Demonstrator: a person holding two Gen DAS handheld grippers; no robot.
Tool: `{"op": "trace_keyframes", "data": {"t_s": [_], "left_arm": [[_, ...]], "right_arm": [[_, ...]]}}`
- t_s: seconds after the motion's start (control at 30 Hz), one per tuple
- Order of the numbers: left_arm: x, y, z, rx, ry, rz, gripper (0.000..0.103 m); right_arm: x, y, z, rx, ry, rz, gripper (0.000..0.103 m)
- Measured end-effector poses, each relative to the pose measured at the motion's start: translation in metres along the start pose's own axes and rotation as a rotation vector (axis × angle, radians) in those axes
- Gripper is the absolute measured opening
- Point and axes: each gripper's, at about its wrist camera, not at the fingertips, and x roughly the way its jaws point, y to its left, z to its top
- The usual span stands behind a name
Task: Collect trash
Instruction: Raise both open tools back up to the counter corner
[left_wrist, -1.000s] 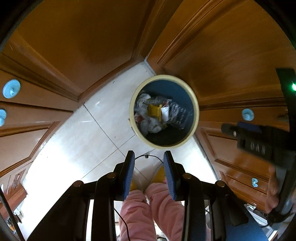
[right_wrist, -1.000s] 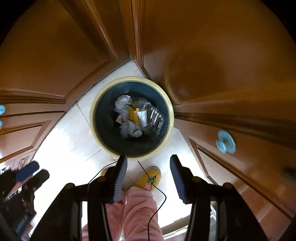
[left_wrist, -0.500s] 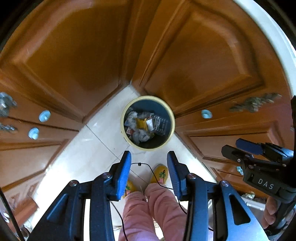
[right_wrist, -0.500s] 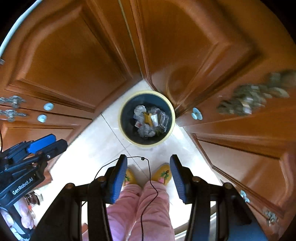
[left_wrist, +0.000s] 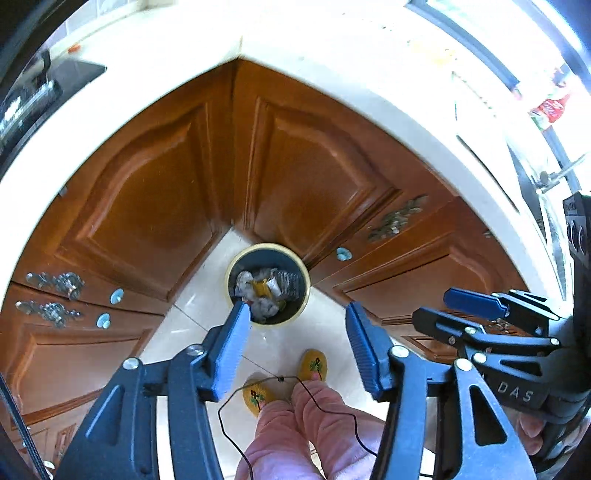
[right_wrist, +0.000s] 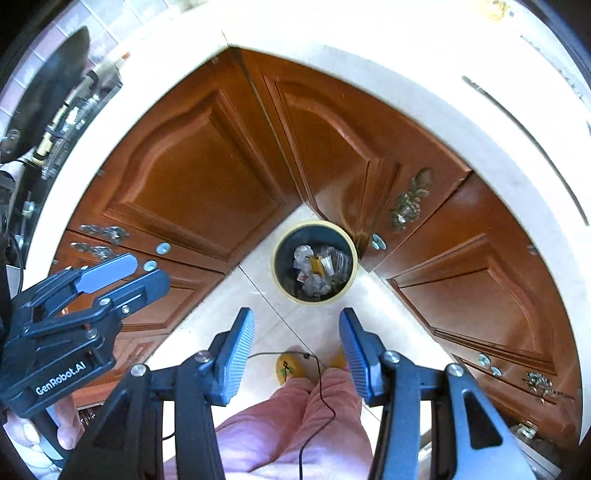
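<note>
**Left wrist view: both grippers raised, bin far below in the cabinet corner**

Left wrist view, from its left edge: a stovetop (left_wrist: 44, 92) lies on the pale worktop (left_wrist: 332, 66), and brown cabinet doors (left_wrist: 147, 206) with ornate metal handles (left_wrist: 55, 282) run down to the tiled floor (left_wrist: 192, 325). The left gripper (left_wrist: 295, 347) has its fingers (left_wrist: 232, 350) spread wide with nothing between them. Beyond and below the gap, nearer the left finger, whose tip overlaps the rim in this view, stands the trash bin (left_wrist: 303, 269) — round, dark inside, pale yellow rim. It sits on the floor in the corner where the two cabinet runs meet, well apart from the fingers. Crumpled trash (left_wrist: 266, 291) fills it: white paper, something yellow, clear plastic. Under the gripper are pink trouser legs (left_wrist: 306, 435), yellow slippers (left_wrist: 313, 365) and a thin black cable (left_wrist: 332, 410). At the right edge the right gripper (left_wrist: 476, 317) is seen from the side, held in a hand; from this view I cannot tell its opening.

Right wrist view: at the left edge the left gripper (right_wrist: 122, 277) is seen from the side, a hand beneath it. In the middle, the right gripper (right_wrist: 297, 343) — fingers (right_wrist: 352, 350) wide apart, holding nothing. The trash bin (right_wrist: 351, 258) lies beyond the gap, roughly centred between the fingertips, far below. To the right, more cabinet doors (right_wrist: 472, 295) under the worktop (right_wrist: 461, 122).
</note>
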Motion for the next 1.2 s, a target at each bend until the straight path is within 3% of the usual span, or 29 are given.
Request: {"op": "trace_keyframes", "data": {"t_s": [0.27,0.47,0.7,0.8,1.07,1.2], "left_arm": [[-0.054,-0.031,0.007,0.079,-0.082,-0.009,0.071],[-0.105,-0.051,0.023,0.147,-0.208,-0.019,0.085],[-0.150,-0.072,0.051,0.210,-0.294,-0.058,0.088],[-0.165,-0.084,0.064,0.246,-0.328,-0.071,0.092],[-0.198,-0.126,0.104,0.338,-0.402,-0.077,0.094],[-0.206,-0.147,0.140,0.349,-0.439,-0.068,0.095]], "right_arm": [[-0.069,0.000,-0.014,0.011,-0.137,-0.012,0.048],[-0.128,-0.006,-0.008,0.027,-0.263,-0.061,0.048],[-0.190,-0.015,-0.003,0.064,-0.417,-0.101,0.048],[-0.211,-0.022,0.000,0.082,-0.449,-0.117,0.048],[-0.280,-0.048,0.020,0.109,-0.539,-0.256,0.048],[-0.313,-0.069,0.041,0.087,-0.586,-0.255,0.048]]}}
